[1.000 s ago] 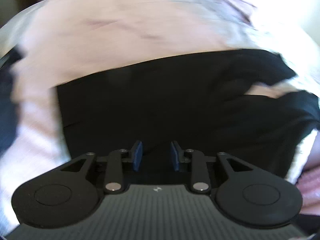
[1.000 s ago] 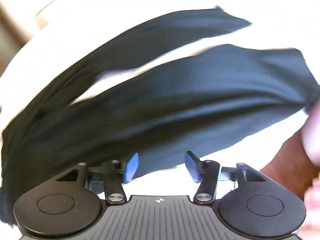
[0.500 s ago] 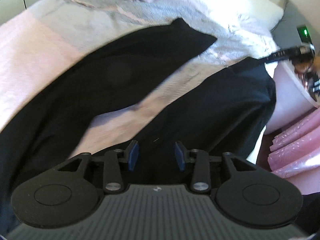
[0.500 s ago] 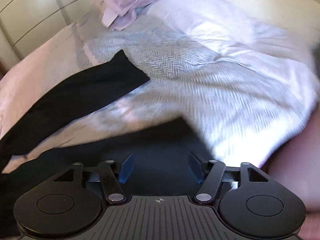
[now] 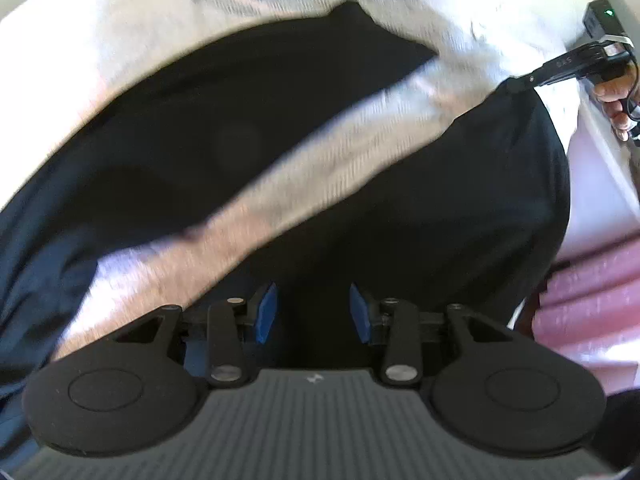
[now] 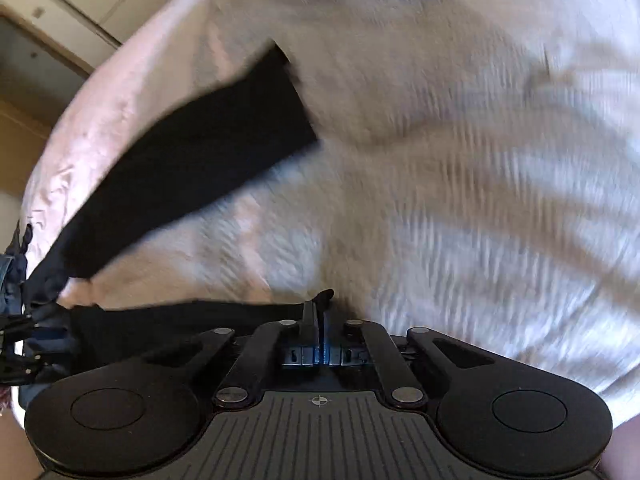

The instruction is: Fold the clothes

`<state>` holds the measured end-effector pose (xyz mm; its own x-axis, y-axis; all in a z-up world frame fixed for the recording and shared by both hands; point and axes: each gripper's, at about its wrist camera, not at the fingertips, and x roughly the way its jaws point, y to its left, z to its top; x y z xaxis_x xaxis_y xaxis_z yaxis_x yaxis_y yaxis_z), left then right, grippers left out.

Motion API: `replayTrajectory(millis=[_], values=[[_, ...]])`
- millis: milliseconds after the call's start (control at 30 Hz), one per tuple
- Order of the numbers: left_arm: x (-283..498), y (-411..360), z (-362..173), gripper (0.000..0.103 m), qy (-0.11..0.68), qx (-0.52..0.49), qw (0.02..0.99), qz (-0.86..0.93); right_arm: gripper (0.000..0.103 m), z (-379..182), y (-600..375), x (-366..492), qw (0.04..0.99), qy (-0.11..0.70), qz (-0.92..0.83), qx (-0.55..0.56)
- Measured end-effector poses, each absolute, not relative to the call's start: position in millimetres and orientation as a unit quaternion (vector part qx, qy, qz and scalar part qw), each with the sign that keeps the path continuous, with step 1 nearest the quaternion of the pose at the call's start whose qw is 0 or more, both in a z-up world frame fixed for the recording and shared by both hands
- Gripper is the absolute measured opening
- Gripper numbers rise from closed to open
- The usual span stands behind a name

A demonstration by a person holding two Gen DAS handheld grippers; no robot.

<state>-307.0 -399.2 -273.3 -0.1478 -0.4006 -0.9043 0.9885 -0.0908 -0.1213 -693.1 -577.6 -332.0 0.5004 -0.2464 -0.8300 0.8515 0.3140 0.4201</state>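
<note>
Black trousers (image 5: pixel 248 128) lie spread on the bed with both legs apart; the near leg (image 5: pixel 460 208) runs under my left gripper (image 5: pixel 312 312), which is open just above the cloth. In the left wrist view my right gripper (image 5: pixel 516 86) pinches the hem of that leg at the far right. In the right wrist view my right gripper (image 6: pixel 318 312) is shut on the black hem (image 6: pixel 200 316); the other leg (image 6: pixel 192 160) stretches away to the upper left.
The bed has a pale herringbone blanket (image 6: pixel 460 180) and a pink sheet (image 6: pixel 100 120). A pink frilled cloth (image 5: pixel 592 288) hangs at the bed's right edge. Cupboard doors (image 6: pixel 80 4) stand behind the bed.
My right gripper has shut on the trouser hem; half a second ago it was open over it. The left view has come closer to the near leg.
</note>
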Motion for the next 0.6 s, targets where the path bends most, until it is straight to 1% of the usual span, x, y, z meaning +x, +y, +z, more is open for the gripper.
replayTrajectory(millis=[100,200,300,400,433,500,567,600], values=[[-302.5,-406.7,-281.1,0.035,0.419,0.352,0.551,-0.631,0.000,-305.6,-592.2,-695.9,0.765,0.301,-0.383,0.421],[-301.5,-406.5,-291.3,0.035,0.429,0.354,0.553,-0.620,0.000,-319.0,-608.4,-685.5,0.769,0.314,-0.379,0.407],[-303.3,-389.7,-286.4,0.035,0.426,0.362,0.560,-0.611,0.000,-339.7,-615.7,-680.8,0.756,0.328,-0.389,0.413],[-296.7,-364.6,-279.8,0.035,0.431,0.361,0.575,-0.594,0.001,-337.5,-609.6,-682.9,0.750,0.332,-0.406,0.403],[-291.3,-355.4,-279.5,0.036,0.435,0.360,0.584,-0.583,0.002,-335.8,-607.5,-682.5,0.746,0.336,-0.413,0.399],[-278.2,-337.0,-280.6,0.038,0.447,0.357,0.605,-0.553,0.016,-329.5,-600.7,-680.7,0.740,0.345,-0.432,0.384],[-263.1,-323.2,-287.8,0.038,0.466,0.358,0.621,-0.519,0.033,-318.9,-588.5,-677.9,0.739,0.346,-0.451,0.361],[-255.4,-317.7,-293.1,0.038,0.476,0.360,0.627,-0.501,0.038,-315.2,-579.8,-673.8,0.743,0.346,-0.452,0.353]])
